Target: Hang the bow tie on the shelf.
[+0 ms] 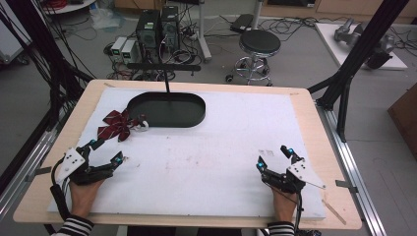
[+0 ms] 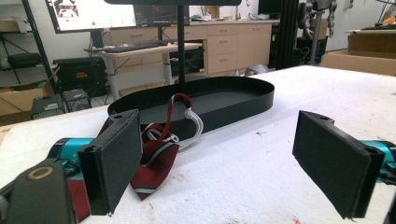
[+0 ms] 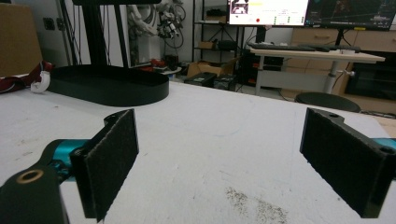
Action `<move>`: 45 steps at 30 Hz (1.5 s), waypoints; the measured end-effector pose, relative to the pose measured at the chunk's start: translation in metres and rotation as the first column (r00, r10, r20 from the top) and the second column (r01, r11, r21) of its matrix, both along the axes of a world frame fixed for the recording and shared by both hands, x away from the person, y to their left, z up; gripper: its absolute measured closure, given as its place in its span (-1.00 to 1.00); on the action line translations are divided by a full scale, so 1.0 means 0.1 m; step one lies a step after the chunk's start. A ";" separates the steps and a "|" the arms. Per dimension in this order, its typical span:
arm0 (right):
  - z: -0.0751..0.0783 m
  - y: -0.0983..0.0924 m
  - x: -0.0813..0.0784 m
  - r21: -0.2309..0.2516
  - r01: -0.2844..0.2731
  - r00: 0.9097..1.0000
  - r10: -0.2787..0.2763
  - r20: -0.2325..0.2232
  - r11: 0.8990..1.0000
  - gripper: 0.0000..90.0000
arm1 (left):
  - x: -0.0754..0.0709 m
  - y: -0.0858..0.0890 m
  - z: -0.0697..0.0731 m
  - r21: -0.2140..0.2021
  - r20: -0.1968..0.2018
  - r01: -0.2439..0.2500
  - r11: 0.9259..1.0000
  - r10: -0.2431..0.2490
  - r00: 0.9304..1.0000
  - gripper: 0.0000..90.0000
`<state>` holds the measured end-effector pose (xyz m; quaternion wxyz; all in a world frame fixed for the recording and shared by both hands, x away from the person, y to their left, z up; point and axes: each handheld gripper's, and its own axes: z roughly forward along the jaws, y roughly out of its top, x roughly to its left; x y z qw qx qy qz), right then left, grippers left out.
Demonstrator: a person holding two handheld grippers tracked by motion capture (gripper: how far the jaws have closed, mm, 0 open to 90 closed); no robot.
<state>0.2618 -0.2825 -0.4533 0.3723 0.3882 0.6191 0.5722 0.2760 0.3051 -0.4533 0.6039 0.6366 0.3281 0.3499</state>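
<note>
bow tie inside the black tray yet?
No: in the high view the dark red bow tie lies on the white table just outside the black tray, against its left wall.

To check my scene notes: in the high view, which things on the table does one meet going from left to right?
left gripper → dark red bow tie → black oval tray → right gripper

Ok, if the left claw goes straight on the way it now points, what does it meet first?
Probably the dark red bow tie, lying just ahead toward one side of the open left claw. Behind it stands the black oval tray. Depth is hard to judge.
</note>
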 end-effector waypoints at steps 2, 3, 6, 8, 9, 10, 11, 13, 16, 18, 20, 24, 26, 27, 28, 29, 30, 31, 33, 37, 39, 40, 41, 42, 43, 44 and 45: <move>0.00 -0.01 0.00 -0.001 0.003 1.000 -0.003 0.006 1.000 -0.76 | 0.00 -0.01 0.00 0.005 0.001 0.001 1.000 -0.001 1.000 -0.64; 0.00 0.00 0.00 0.002 0.001 1.000 -0.001 0.005 1.000 -0.76 | 0.00 -0.01 0.00 0.005 0.001 0.001 1.000 -0.001 1.000 -0.64; 0.00 0.00 0.00 0.005 0.003 1.000 -0.003 0.005 1.000 -0.76 | -0.01 -0.01 0.00 0.013 0.008 -0.003 1.000 0.003 1.000 -0.64; 0.00 0.00 0.00 -0.003 0.006 1.000 -0.006 0.009 1.000 -0.76 | -0.01 -0.01 0.00 0.011 0.010 -0.004 1.000 0.004 1.000 -0.64; 0.00 0.00 -0.01 -0.001 0.004 1.000 -0.004 0.006 1.000 -0.76 | -0.01 -0.01 0.00 0.011 0.010 -0.004 1.000 0.004 1.000 -0.64; 0.00 0.00 -0.01 -0.003 0.004 1.000 -0.004 0.007 1.000 -0.76 | -0.01 -0.01 0.00 0.008 0.007 -0.003 1.000 0.003 1.000 -0.64; 0.00 0.00 -0.01 -0.003 0.004 1.000 -0.004 0.007 1.000 -0.76 | -0.01 -0.01 0.00 0.008 0.006 -0.002 1.000 0.002 1.000 -0.64; 0.00 0.00 -0.01 -0.004 0.006 1.000 -0.006 0.009 1.000 -0.76 | -0.01 -0.01 0.00 0.010 0.004 0.000 1.000 0.000 1.000 -0.64; 0.00 0.01 0.00 -0.011 0.007 1.000 -0.007 0.006 1.000 -0.76 | -0.01 0.00 0.00 0.004 0.007 -0.001 1.000 0.001 1.000 -0.64; 0.00 0.01 0.00 -0.013 0.008 1.000 -0.008 0.003 1.000 -0.76 | 0.00 0.00 0.00 -0.002 0.004 -0.001 1.000 0.001 1.000 -0.64; 0.00 0.01 0.00 -0.010 0.008 1.000 -0.008 0.001 1.000 -0.76 | 0.00 0.01 0.00 -0.007 -0.004 0.000 1.000 0.000 1.000 -0.64; 0.00 0.02 0.00 -0.020 0.012 1.000 -0.012 0.001 1.000 -0.76 | 0.01 0.01 0.00 -0.007 -0.007 0.002 1.000 -0.002 1.000 -0.64; 0.00 0.03 0.00 -0.030 0.011 1.000 -0.011 0.001 0.999 -0.76 | 0.01 0.01 0.00 -0.008 -0.010 0.005 1.000 -0.005 1.000 -0.63; 0.00 0.03 0.00 -0.032 0.013 1.000 -0.013 0.005 0.999 -0.76 | 0.01 0.01 0.00 -0.008 -0.010 0.005 1.000 -0.005 1.000 -0.63; 0.00 0.03 0.00 -0.038 0.012 1.000 -0.012 0.008 0.999 -0.76 | 0.01 0.01 0.00 -0.011 -0.014 0.003 1.000 -0.003 1.000 -0.63; 0.00 0.03 0.00 -0.038 0.012 1.000 -0.012 0.008 0.999 -0.76 | 0.01 0.01 0.00 -0.011 -0.015 0.002 1.000 -0.002 1.000 -0.63; 0.00 0.04 0.00 -0.043 0.013 1.000 -0.013 0.008 0.999 -0.76 | 0.02 0.01 0.00 -0.008 -0.015 0.004 1.000 -0.004 1.000 -0.63; 0.00 0.04 0.00 -0.040 0.010 1.000 -0.010 0.002 0.999 -0.76 | 0.02 0.01 0.01 -0.004 -0.017 0.002 1.000 -0.002 1.000 -0.63; 0.00 0.04 0.00 -0.039 0.009 1.000 -0.009 -0.001 0.999 -0.76 | 0.02 0.00 0.01 -0.001 -0.019 0.001 1.000 -0.001 1.000 -0.63; 0.00 0.03 0.00 -0.035 0.010 1.000 -0.010 -0.001 0.999 -0.76 | 0.03 0.00 0.01 0.000 -0.033 -0.001 1.000 0.001 0.999 -0.63; 0.00 0.03 0.00 -0.031 0.010 1.000 -0.010 -0.003 0.999 -0.76 | 0.05 0.00 0.02 -0.002 -0.050 -0.002 1.000 0.002 0.999 -0.63; 0.00 0.03 0.01 -0.030 0.010 1.000 -0.010 -0.004 1.000 -0.76 | 0.07 0.00 0.02 0.001 -0.069 -0.002 1.000 0.002 0.998 -0.63; 0.00 0.03 0.01 -0.029 0.008 1.000 -0.008 -0.004 1.000 -0.76 | 0.08 0.00 0.03 0.005 -0.077 -0.002 1.000 0.003 0.997 -0.63; 0.00 0.03 0.01 -0.029 0.010 1.000 -0.010 -0.004 1.000 -0.76 | 0.09 -0.01 0.03 0.009 -0.082 -0.002 1.000 0.003 0.997 -0.63; 0.00 0.03 0.00 -0.030 0.011 1.000 -0.011 -0.004 0.999 -0.76 | 0.09 -0.01 0.03 0.009 -0.082 -0.002 1.000 0.003 0.997 -0.63; 0.00 0.03 0.00 -0.030 0.011 1.000 -0.011 -0.004 0.999 -0.76 | 0.09 -0.01 0.03 0.017 -0.084 -0.003 1.000 0.004 0.996 -0.63; 0.01 0.03 0.01 -0.033 0.010 1.000 -0.010 -0.004 0.999 -0.76 | 0.11 -0.01 0.04 0.029 -0.085 -0.006 1.000 0.008 0.996 -0.63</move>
